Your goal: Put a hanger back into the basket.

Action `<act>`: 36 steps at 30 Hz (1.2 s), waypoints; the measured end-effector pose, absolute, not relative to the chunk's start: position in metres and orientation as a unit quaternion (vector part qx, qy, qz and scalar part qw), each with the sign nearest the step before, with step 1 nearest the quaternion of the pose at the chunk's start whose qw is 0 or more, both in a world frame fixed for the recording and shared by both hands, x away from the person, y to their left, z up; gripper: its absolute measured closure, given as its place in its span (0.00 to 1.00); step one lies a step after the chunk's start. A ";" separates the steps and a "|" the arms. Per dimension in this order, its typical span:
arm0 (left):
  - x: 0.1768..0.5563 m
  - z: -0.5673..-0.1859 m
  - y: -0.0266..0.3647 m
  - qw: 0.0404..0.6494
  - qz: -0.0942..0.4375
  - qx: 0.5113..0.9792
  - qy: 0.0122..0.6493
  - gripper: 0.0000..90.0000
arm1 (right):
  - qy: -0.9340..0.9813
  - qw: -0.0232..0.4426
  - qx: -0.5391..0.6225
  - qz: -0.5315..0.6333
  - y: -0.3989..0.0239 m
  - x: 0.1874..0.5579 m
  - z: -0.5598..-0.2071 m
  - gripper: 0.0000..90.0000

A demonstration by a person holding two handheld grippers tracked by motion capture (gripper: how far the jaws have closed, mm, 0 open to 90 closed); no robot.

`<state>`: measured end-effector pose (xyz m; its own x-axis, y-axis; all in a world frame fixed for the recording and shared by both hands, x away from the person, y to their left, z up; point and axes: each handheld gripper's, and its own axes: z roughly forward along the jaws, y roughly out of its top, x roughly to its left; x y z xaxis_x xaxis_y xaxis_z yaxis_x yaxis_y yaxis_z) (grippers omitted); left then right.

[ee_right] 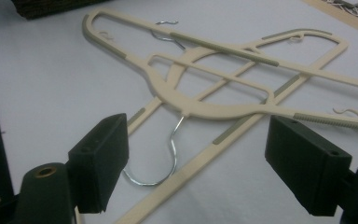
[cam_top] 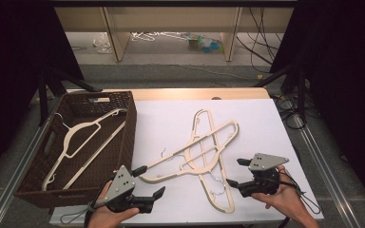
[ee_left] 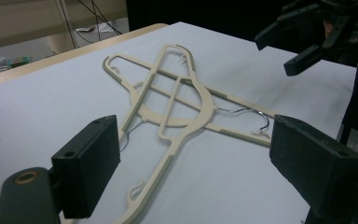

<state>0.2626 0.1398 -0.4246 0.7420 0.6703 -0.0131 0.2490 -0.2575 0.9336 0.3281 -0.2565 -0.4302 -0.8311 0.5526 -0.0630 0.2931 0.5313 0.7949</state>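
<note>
while both grippers gape empty, crossed hangers lie flat, one lengthwise, hook seemingly nearward

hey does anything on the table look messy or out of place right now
Yes. Two cream hangers lie crossed on the white table cover, overlapping and seemingly tangled. A third hanger already lies in the wicker basket. Nothing looks broken.
</note>
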 end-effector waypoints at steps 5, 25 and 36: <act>0.262 -0.431 0.138 0.525 0.200 0.775 0.289 0.18 | 0.864 0.160 0.232 0.417 -0.254 0.347 -0.433 0.22; 0.262 -0.437 0.138 0.523 0.191 0.779 0.289 0.18 | 0.897 0.132 0.216 0.362 -0.233 0.439 -0.472 0.23; 0.263 -0.438 0.137 0.517 0.188 0.784 0.286 0.18 | 0.903 0.121 0.210 0.355 -0.229 0.447 -0.473 0.21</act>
